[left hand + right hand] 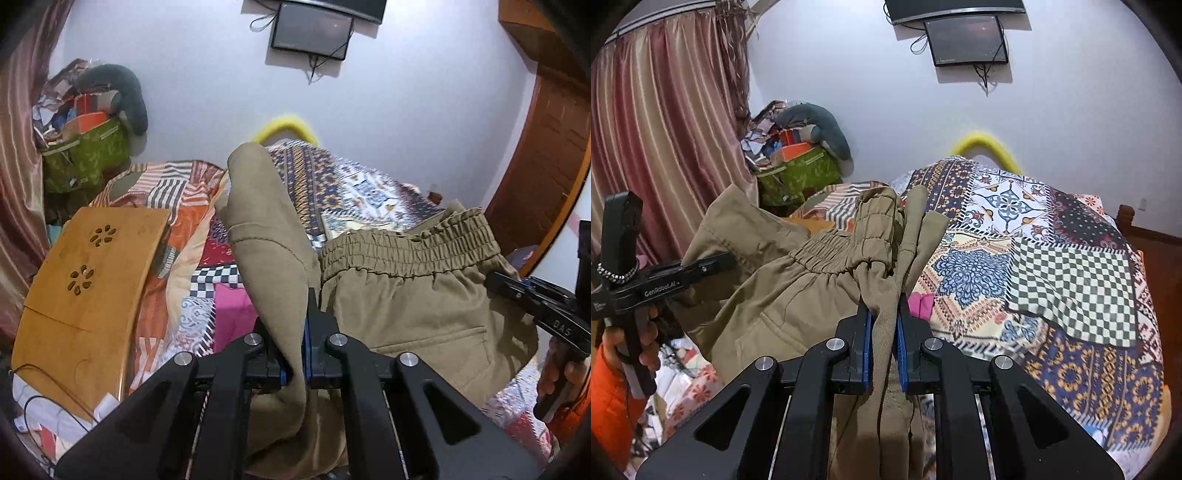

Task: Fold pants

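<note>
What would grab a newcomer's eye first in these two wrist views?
Front and centre, the khaki pants hang lifted over the bed, pinched in both tools: the left tool shut on a fold of cloth, the right tool shut on cloth near the elastic waistband. Behind them, the bright patchwork bedspread covers the bed to the white wall.

— What is carrying everything?
— A bed (pixel 1034 369) is lying under a patchwork quilt (pixel 1067 280).
— And on it?
— A wooden lap desk (pixel 81 291) is resting on the quilt.
</note>
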A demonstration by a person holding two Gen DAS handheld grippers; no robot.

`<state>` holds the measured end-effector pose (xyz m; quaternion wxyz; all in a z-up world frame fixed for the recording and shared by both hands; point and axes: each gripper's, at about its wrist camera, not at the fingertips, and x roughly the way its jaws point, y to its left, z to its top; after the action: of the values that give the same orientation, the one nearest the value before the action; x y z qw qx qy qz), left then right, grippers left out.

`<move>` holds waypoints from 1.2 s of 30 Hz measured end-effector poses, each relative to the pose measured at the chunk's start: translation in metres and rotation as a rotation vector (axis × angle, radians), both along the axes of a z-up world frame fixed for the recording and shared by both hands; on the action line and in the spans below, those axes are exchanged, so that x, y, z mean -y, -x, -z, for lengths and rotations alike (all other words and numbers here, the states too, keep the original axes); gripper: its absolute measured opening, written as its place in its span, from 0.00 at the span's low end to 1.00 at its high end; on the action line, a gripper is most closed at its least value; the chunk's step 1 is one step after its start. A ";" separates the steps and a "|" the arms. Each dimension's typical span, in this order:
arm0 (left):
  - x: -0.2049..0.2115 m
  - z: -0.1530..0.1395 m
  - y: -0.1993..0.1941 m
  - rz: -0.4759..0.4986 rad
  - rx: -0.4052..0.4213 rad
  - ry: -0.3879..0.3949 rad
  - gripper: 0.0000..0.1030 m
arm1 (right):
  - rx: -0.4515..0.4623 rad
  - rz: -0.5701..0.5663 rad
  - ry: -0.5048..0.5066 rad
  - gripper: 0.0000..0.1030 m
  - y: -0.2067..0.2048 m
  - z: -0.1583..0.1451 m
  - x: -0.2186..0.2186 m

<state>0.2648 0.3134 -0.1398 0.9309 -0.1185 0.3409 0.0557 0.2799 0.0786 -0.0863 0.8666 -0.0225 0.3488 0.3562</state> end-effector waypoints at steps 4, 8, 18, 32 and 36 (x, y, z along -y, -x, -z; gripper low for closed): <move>-0.016 0.028 -0.027 0.004 -0.036 0.005 0.05 | -0.029 0.025 0.016 0.10 -0.019 0.016 -0.014; -0.030 0.062 -0.049 -0.012 -0.089 0.000 0.05 | -0.075 0.052 0.047 0.10 -0.039 0.043 -0.021; -0.062 0.153 -0.064 -0.066 -0.263 0.040 0.10 | -0.192 0.074 0.194 0.13 -0.053 0.114 -0.019; -0.061 0.127 -0.019 -0.108 -0.287 -0.037 0.16 | -0.247 0.070 0.177 0.26 -0.041 0.080 0.004; -0.055 0.105 0.009 -0.115 -0.270 -0.045 0.16 | -0.200 0.050 0.150 0.26 -0.024 0.049 0.014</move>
<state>0.2555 0.3684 -0.2445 0.8744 -0.1082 0.4542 0.1321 0.3037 0.0651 -0.1357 0.8321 -0.0428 0.4594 0.3079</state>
